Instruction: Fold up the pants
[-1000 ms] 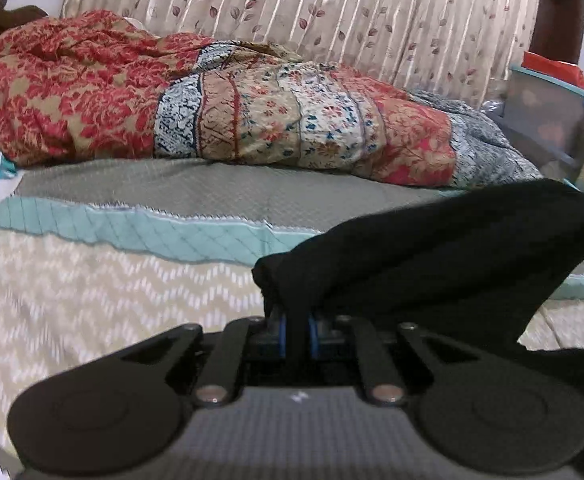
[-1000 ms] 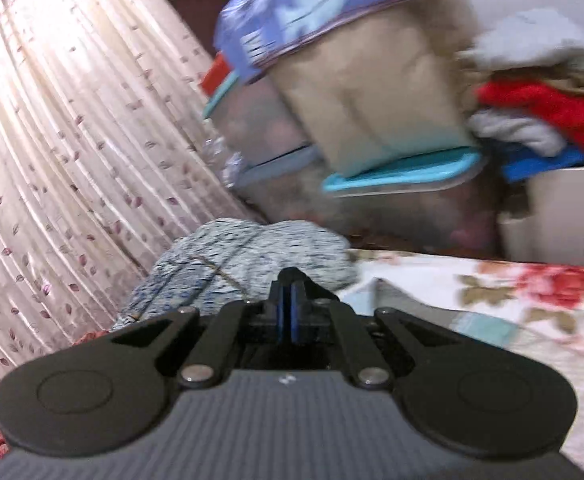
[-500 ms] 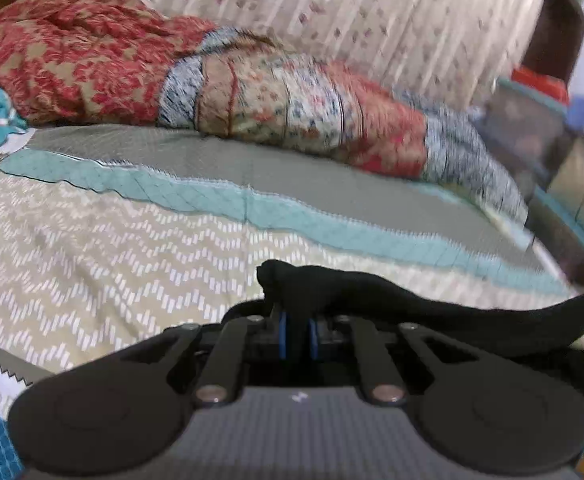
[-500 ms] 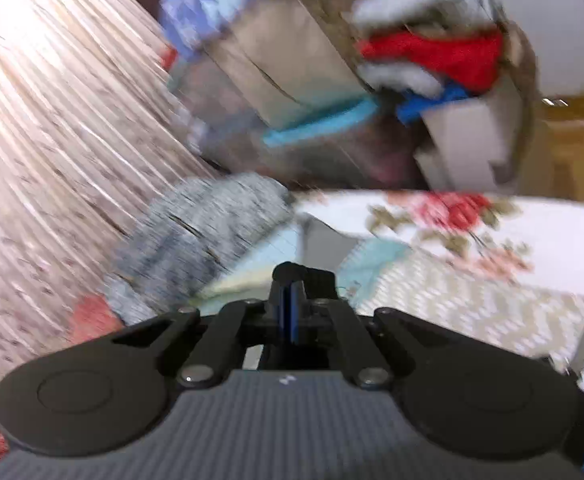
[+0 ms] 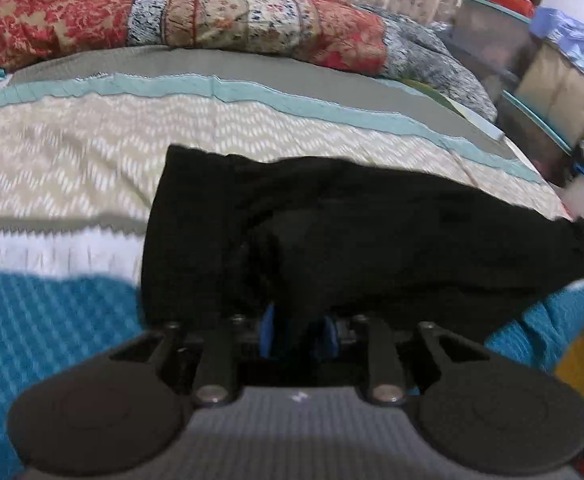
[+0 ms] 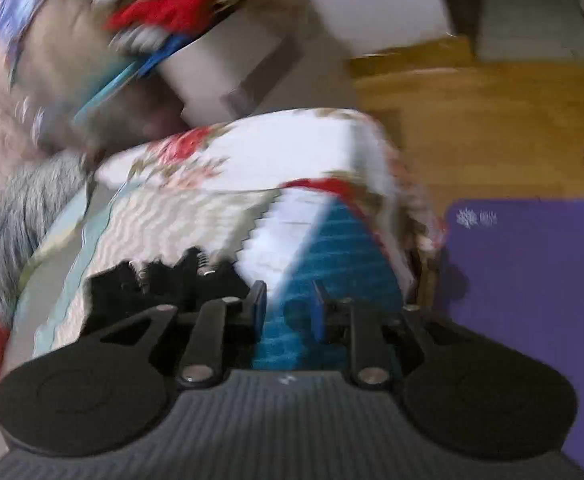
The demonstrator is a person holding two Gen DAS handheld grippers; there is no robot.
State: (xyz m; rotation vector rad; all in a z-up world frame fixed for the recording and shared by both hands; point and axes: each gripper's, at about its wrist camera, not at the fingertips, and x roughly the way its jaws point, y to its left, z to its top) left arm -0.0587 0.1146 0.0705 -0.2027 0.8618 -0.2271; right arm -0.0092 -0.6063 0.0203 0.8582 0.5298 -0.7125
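Bedding covers the big bed, and the black pants lie flat on it, long way running from 9 to 3 o'clock. At 12 o'clock from the left gripper, its blue fingers are apart with cloth between them. The right gripper is also apart and empty, with the pants' edge at its 10 o'clock.

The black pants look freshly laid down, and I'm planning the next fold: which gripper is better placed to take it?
Left, probably. The left gripper has the black pants between its parted fingers, whereas the right gripper is open over bare bedspread, beside the cloth.
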